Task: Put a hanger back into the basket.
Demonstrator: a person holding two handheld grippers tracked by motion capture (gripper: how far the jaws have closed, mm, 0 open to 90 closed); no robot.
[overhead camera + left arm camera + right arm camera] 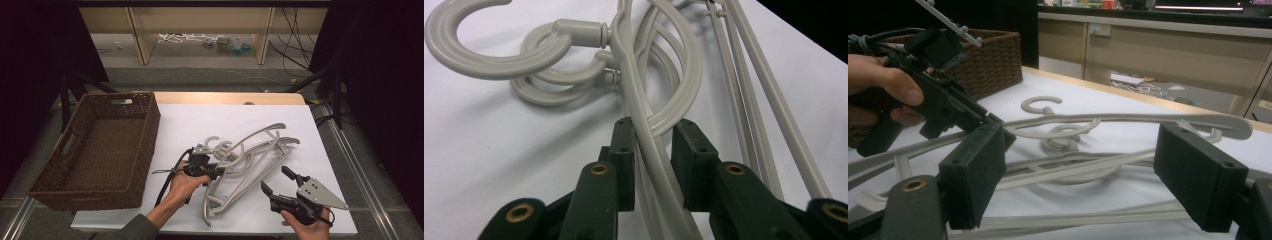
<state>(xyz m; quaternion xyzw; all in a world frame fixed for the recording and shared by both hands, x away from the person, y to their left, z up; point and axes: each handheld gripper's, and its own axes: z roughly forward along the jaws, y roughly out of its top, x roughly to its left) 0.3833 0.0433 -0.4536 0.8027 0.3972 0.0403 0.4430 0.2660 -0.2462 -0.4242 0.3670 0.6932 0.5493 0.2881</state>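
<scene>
Several pale grey plastic hangers (250, 150) lie tangled mid-table on the white cover, hooks (215, 142) pointing to the far left. My left gripper (219, 170) is shut on the arm of one hanger (629, 65), which runs between its two pads (624, 150). In the right gripper view that hanger (1128, 119) stands raised above the others, held by the left gripper (995, 125). My right gripper (276, 180) is open near the front right of the pile, its jaws (1083, 180) wide apart with nothing between them.
A brown wicker basket (147, 135) stands at the table's left, its inside bare; it shows behind the left hand as the basket (998, 55). The wooden table edge (225, 97) is at the back. Beyond are a low shelf and floor cables (295, 50).
</scene>
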